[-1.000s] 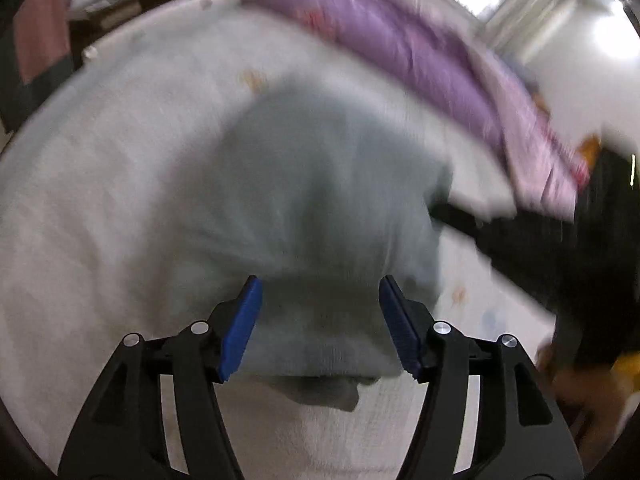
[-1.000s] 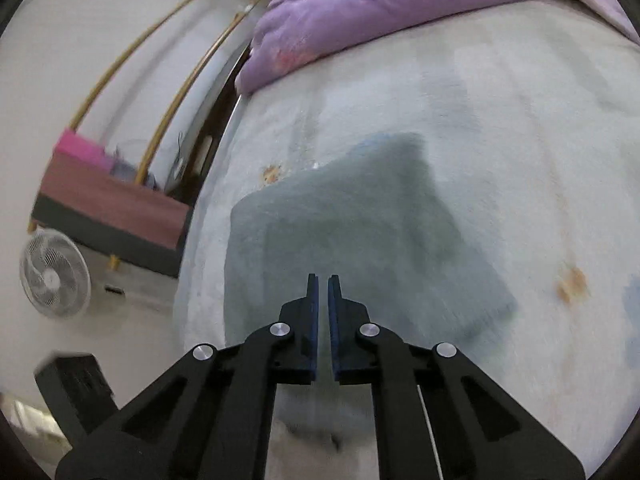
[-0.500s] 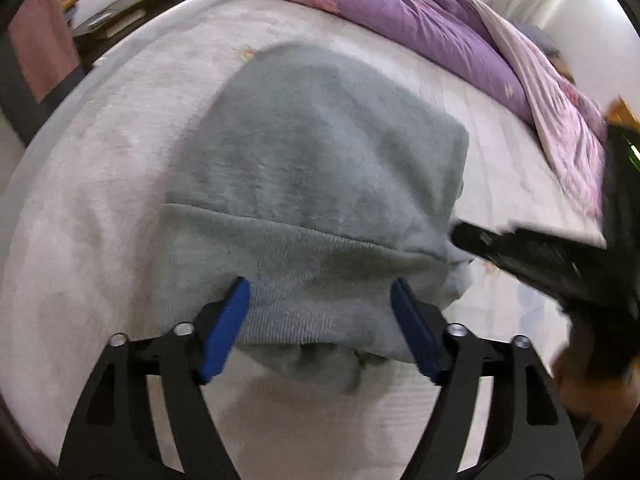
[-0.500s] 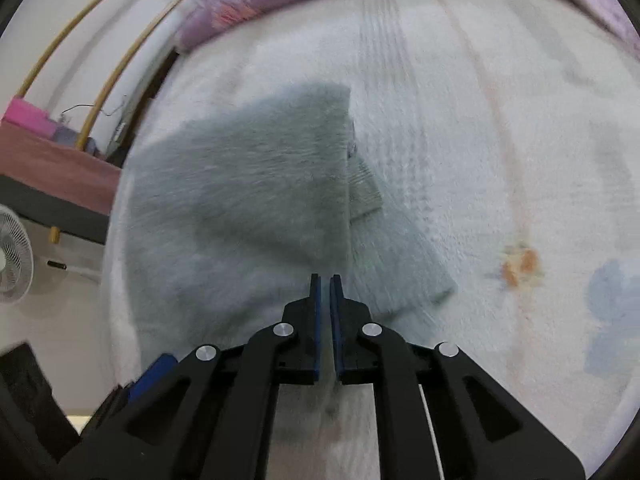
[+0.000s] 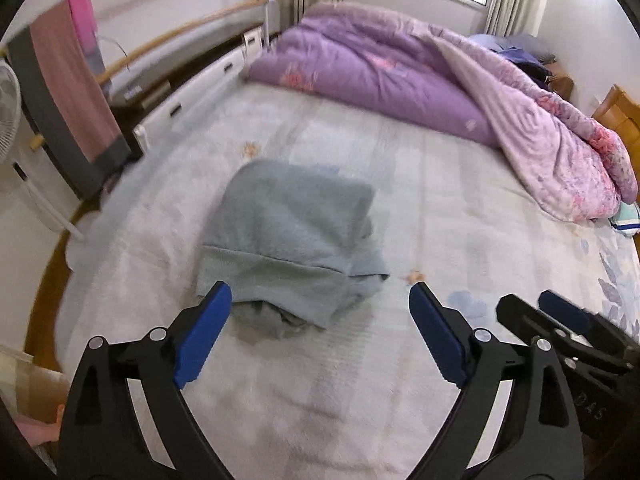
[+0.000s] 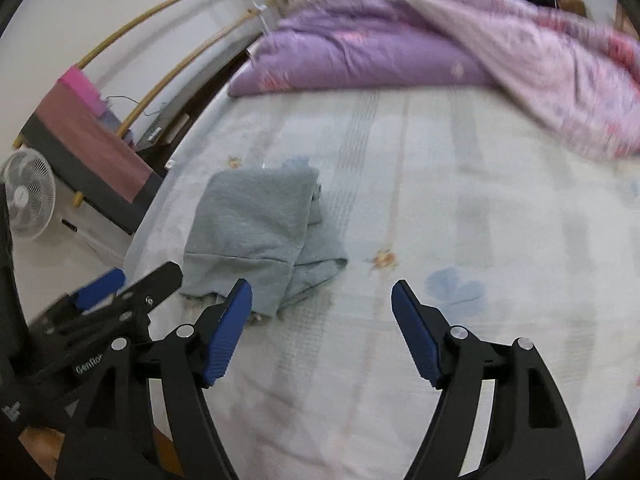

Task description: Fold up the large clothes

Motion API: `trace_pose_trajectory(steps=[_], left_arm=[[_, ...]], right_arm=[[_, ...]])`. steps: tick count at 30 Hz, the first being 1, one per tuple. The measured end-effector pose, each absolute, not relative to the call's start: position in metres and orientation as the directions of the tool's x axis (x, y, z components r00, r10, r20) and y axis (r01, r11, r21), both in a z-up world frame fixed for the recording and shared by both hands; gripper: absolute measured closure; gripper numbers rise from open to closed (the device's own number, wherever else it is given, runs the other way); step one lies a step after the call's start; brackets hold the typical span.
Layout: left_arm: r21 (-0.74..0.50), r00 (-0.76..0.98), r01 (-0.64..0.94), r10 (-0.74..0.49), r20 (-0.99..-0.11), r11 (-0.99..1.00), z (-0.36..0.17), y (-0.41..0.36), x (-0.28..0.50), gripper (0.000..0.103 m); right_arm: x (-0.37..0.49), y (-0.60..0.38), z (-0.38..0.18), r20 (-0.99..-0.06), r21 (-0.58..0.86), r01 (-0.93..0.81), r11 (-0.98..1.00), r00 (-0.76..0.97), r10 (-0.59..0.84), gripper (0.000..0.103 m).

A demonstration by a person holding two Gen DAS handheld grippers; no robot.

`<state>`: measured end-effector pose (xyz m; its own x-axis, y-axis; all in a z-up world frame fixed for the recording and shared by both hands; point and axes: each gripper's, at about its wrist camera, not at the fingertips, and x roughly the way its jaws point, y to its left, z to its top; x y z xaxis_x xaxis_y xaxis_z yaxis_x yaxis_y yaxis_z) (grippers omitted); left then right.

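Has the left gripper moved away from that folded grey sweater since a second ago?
Yes. The left gripper has pulled up and back from the folded grey sweater lying on the bed; its jaws have just been opening and hold nothing.

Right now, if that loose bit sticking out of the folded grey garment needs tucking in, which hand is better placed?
Probably the right hand-held gripper. The grey garment's loose flap lies on its side; the left hand-held gripper sits nearer the banded edge. Both are open and empty.

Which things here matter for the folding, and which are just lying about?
For the job: grey garment, folded on the bed sheet; left gripper and right gripper, both open and empty.

Lying about: purple quilt, fan, hanging towel.
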<state>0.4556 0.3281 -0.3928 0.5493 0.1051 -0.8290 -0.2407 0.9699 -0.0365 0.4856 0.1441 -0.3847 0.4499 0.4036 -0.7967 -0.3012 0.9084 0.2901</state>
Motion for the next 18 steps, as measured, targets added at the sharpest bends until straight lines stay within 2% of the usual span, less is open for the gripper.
trace_pose_trajectory(steps=[9, 11, 12, 13, 18], left_arm=[[-0.02, 0.661, -0.288, 0.184, -0.728, 0.957, -0.272, 0.234, 0.369, 0.012], [-0.021, 0.684, -0.273, 0.179, -0.707, 0.962, -0.246, 0.218, 0.351, 0.012], [-0.014, 0.693, -0.272, 0.186, -0.697, 0.962, -0.233, 0.211, 0.342, 0.012], [-0.012, 0.707, -0.259, 0.181, -0.684, 0.966, -0.221, 0.205, 0.335, 0.012], [0.011, 0.759, -0.211, 0.171, -0.628, 0.977, -0.166, 0.183, 0.296, 0.01]], right_arm=[[0.407, 0.059, -0.27, -0.714, 0.246, -0.388, 0.888, 0.547, 0.437, 0.03], [0.389, 0.043, -0.243, -0.692, 0.22, -0.391, 0.894, 0.583, 0.426, 0.026], [0.379, 0.035, -0.23, -0.68, 0.211, -0.388, 0.897, 0.601, 0.42, 0.018], [0.372, 0.03, -0.22, -0.67, 0.21, -0.391, 0.896, 0.61, 0.423, 0.015], [0.322, 0.009, -0.161, -0.604, 0.169, -0.399, 0.901, 0.68, 0.415, 0.013]])
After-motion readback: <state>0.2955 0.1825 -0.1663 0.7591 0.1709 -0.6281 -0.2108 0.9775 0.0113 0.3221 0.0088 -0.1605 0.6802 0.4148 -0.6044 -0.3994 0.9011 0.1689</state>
